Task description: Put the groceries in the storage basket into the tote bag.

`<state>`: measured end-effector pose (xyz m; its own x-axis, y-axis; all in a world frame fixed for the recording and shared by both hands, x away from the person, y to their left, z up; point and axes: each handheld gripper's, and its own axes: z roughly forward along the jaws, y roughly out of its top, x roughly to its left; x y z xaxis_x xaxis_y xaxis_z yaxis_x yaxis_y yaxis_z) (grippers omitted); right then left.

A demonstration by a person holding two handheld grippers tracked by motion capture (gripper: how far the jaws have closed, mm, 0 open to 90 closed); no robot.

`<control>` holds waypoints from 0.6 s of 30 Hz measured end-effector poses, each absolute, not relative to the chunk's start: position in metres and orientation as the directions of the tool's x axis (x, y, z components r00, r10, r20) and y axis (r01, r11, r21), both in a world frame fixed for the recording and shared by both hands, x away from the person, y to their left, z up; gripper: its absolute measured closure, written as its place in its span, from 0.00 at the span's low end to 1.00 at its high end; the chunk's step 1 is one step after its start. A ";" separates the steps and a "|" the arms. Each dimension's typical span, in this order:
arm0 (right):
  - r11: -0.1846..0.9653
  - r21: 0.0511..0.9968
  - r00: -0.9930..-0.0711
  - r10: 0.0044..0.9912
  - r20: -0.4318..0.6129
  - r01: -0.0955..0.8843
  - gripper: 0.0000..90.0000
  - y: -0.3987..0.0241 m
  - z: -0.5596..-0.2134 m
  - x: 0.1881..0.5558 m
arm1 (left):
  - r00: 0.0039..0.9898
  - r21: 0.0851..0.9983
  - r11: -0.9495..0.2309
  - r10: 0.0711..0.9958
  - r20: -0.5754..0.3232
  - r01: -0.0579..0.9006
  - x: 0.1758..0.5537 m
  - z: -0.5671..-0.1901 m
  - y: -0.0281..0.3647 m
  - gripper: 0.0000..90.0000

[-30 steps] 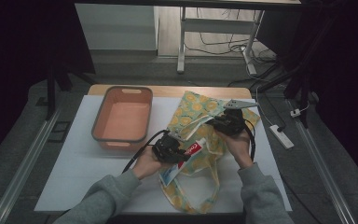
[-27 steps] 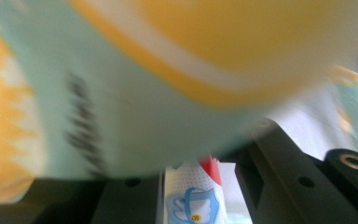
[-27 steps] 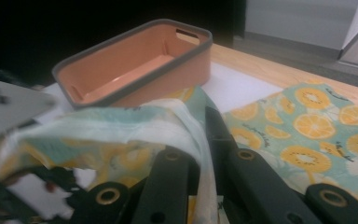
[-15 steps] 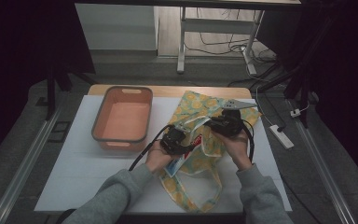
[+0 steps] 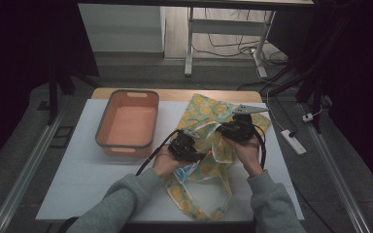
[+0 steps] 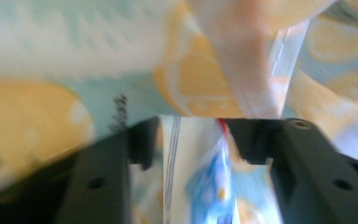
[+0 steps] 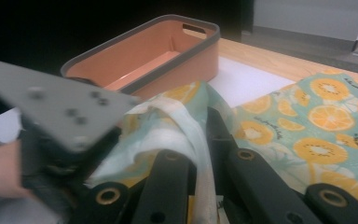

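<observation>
A fabric bag printed with orange slices (image 5: pixel 209 109) lies on the white table top, its mouth toward the person. My right gripper (image 5: pixel 229 130) is shut on the bag's pale rim (image 7: pixel 196 135) and holds it up. My left gripper (image 5: pixel 188 145) is at the mouth, its grey plate (image 7: pixel 60 105) close beside the right gripper. Its jaws have just been opening. A blue and white packet (image 6: pixel 207 186) sits between the left gripper's (image 6: pixel 193 126) parted jaws, blurred, with bag cloth (image 6: pixel 205 79) right ahead. The packet's lower end (image 5: pixel 185 171) pokes out below the hand.
An empty orange basin (image 5: pixel 126 121) with a grey rim stands left of the bag, also seen behind it (image 7: pixel 158 51). The bag's handles (image 5: pixel 218 206) loop toward the table's near edge. A white power strip (image 5: pixel 292 141) lies off the table at the right.
The left gripper has moved right and a little away from the person, closer to the right gripper and the bag's mouth, taking the packet along. The right gripper has stayed put.
</observation>
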<state>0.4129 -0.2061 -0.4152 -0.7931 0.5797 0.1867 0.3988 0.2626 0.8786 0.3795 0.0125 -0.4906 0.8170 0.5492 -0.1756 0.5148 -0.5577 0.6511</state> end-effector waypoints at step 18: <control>0.269 0.872 -0.788 0.586 0.188 0.409 0.98 -0.207 -0.419 0.414 | 0.861 0.587 -0.670 0.500 -0.098 0.455 0.329 -0.501 0.048 0.43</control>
